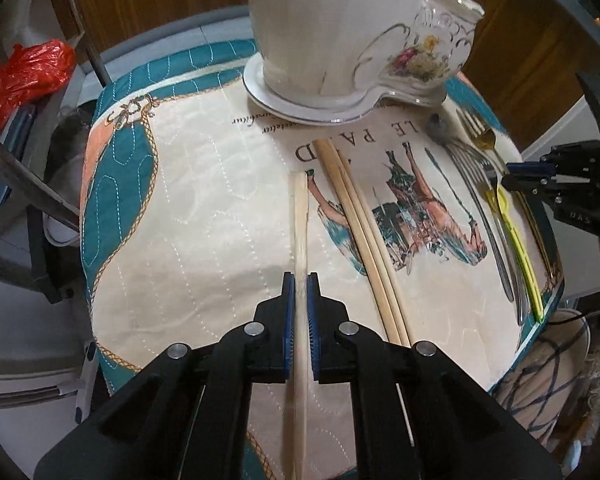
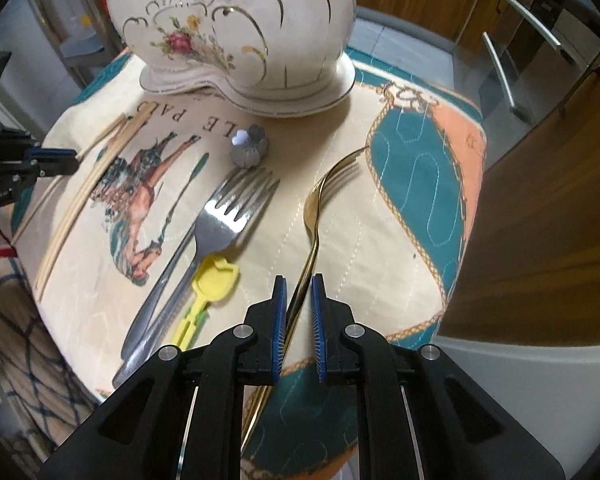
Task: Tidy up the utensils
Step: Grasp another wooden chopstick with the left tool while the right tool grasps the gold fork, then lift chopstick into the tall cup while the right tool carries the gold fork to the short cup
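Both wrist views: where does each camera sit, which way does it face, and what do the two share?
Left wrist: on the left gripper, looking steeply down at the cloth; shut on a chopstick; right gripper at the right edge.
Right wrist: on the right gripper, looking down; gold fork between its jaws; left gripper at the left edge.
Shared: holder, chopstick pair, silver forks.

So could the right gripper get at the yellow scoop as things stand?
Probably not right away. The right gripper has the gold fork between its pads, so it looks occupied. The yellow scoop lies uncovered just beside it on the cloth, against the steel forks; once the fork is released, the approach looks free.
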A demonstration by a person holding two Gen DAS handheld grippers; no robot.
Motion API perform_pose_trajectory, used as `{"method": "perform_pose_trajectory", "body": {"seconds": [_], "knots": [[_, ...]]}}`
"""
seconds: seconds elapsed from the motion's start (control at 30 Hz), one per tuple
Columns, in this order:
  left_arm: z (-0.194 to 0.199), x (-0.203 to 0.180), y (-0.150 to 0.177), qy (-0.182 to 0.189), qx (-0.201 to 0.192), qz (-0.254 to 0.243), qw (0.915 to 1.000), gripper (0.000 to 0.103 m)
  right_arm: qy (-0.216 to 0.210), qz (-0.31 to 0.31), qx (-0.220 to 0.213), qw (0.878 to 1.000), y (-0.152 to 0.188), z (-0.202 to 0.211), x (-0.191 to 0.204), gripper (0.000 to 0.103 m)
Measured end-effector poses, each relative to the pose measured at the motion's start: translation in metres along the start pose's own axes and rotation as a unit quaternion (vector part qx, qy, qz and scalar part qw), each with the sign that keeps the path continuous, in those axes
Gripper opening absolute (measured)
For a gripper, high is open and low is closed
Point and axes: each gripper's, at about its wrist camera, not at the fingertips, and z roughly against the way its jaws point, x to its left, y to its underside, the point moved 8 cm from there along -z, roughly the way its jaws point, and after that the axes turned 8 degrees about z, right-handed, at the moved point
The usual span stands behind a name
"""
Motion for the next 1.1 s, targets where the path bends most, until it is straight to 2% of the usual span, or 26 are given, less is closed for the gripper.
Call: {"method": "perform_pose_trajectory", "body": {"seconds": [0.13, 0.23, 0.37, 0.53, 0.63, 0.77, 0.87, 1.1], "knots": [[-0.002, -0.004, 0.001, -0.023, 0.037, -0.017, 0.9989, 0.007, -0.003, -0.002, 0.025, 1.0, -0.002, -0.005, -0.007, 0.014], [-0.002, -0.008, 0.003, -0.039, 0.047, -0.022, 0.9979, 0.007, -0.006, -0.012, 0.021, 1.0, -0.003, -0.006, -0.01, 0.014], [-0.001, -0.009, 0.005, -0.044, 0.034, -0.018, 0.9983, 0.006, -0.022, -0.037, -0.012, 0.999, 0.0, -0.006, -0.016, 0.011], [0.005, -0.007, 0.01, -0.014, -0.003, 0.012, 0.9998, 0.006, -0.057, -0.084, -0.053, 0.993, 0.008, -0.003, -0.024, 0.007], [0.015, -0.006, 0.011, -0.001, -0.039, 0.022, 0.999, 0.006, -0.069, -0.098, -0.079, 0.99, 0.014, 0.002, -0.028, 0.007], [0.039, -0.009, 0.008, 0.024, -0.103, 0.037, 0.9938, 0.006, -0.076, -0.11, -0.121, 0.984, 0.02, 0.015, -0.032, 0.007], [0.059, -0.009, 0.0, 0.05, -0.152, 0.049, 0.9858, 0.006, -0.07, -0.111, -0.148, 0.98, 0.025, 0.028, -0.027, 0.007], [0.095, -0.013, -0.007, 0.074, -0.254, 0.069, 0.962, 0.006, -0.077, -0.119, -0.22, 0.965, 0.022, 0.061, -0.019, 0.007]]}}
